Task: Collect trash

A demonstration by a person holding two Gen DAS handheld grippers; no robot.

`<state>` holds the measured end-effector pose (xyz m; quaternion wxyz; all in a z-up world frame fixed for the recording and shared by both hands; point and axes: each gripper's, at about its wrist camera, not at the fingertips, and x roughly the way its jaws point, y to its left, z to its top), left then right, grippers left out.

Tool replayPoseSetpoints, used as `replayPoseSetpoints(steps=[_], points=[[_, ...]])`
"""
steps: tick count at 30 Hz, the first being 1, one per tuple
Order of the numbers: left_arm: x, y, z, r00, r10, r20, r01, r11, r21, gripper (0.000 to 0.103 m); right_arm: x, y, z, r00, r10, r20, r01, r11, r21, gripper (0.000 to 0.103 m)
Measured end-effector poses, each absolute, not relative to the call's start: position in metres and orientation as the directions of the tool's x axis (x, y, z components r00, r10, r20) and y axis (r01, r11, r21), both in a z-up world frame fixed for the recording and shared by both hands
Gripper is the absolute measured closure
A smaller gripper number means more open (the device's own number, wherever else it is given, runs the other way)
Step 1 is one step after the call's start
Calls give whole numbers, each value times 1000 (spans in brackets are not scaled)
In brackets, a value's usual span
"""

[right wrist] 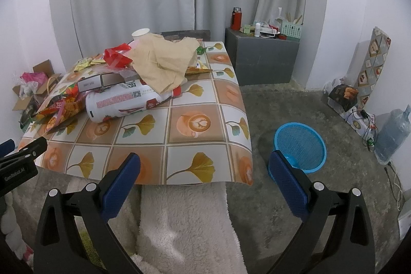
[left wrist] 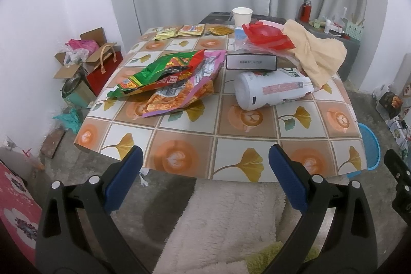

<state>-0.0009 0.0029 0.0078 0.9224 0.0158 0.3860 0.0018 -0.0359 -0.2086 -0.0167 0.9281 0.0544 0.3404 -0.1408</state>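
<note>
Nothing collected yet, by the look of it. Left wrist view: the left gripper (left wrist: 205, 166) hangs wide open and empty short of the table (left wrist: 185, 143); crinkly foil snack bags (left wrist: 167, 81) and a smooth white bottle (left wrist: 269, 91) lie further in, needing a forward reach. Right wrist view: the right gripper (right wrist: 204, 171) gapes empty too; the blue mesh basket (right wrist: 299, 145) waits on the floor beside the table.
</note>
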Motion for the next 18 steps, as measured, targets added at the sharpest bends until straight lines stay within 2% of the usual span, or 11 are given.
replayPoseSetpoints(steps=[18], points=[[12, 15, -6, 679, 67, -731, -1, 996, 91, 9, -20, -209, -26, 734, -145, -663, 239, 969, 53, 6]])
